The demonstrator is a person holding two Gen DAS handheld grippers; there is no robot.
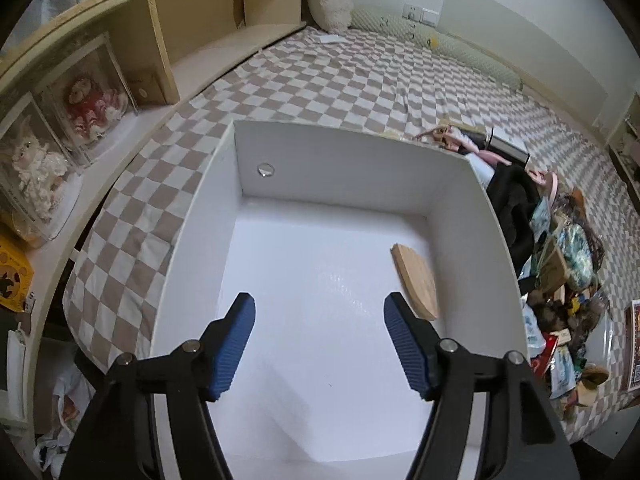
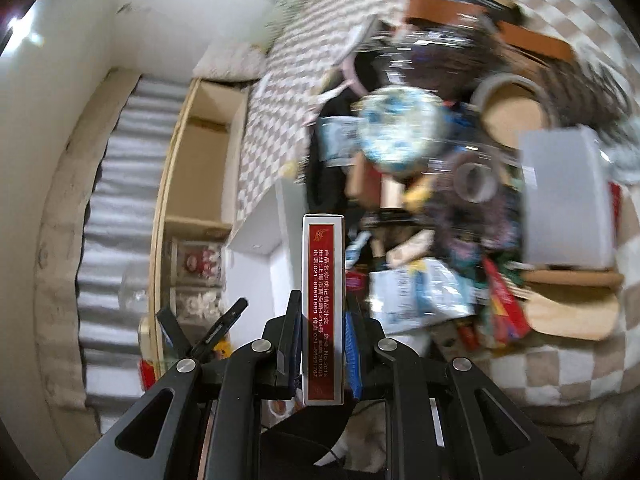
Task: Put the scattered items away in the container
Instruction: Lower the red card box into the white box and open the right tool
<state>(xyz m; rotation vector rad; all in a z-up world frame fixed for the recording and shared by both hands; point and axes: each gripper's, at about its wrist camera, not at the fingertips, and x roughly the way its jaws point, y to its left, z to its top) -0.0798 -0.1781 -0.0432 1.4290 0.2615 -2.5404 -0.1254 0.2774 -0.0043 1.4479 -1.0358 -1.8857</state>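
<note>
Nearest, the left tool [image 1: 319,344] hangs with its jaws apart and nothing between them, over the white box [image 1: 208,216]. Inside the box, by its right wall, lies a wooden piece [image 1: 416,284]. The right tool [image 2: 323,344] is clamped on a red card pack [image 2: 323,304], held by its lower end only. Beyond the box, the pile of clutter [image 2: 440,184] covers the bed [image 1: 340,80]. The tall pack could twist loose or clip the box rim during the carry.
</note>
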